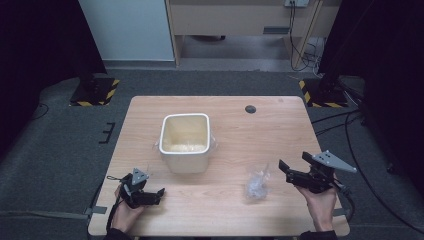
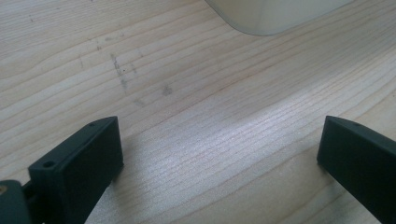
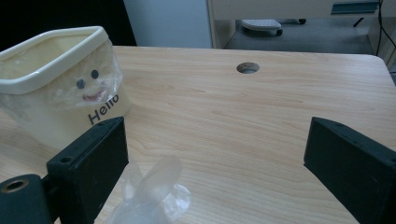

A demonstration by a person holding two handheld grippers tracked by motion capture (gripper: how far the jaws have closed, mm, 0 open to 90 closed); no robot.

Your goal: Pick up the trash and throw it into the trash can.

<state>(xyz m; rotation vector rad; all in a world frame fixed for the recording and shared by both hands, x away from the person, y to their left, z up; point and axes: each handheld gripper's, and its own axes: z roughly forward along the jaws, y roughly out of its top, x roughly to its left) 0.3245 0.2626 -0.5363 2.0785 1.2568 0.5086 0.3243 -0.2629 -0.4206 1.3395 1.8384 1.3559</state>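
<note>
A cream plastic bin stands in the middle of the wooden table, lined with clear plastic; its side shows a small face and "Hello". A crumpled clear plastic bag lies on the table right of the bin, near the front, and shows low between the jaws. My left gripper rests low at the front left, open over bare wood. My right gripper is held at the front right, open, just right of the bag.
A round cable hole sits in the table's far side. Beyond the table is grey floor with stands marked in yellow and black, cables at the right, and a wooden cabinet.
</note>
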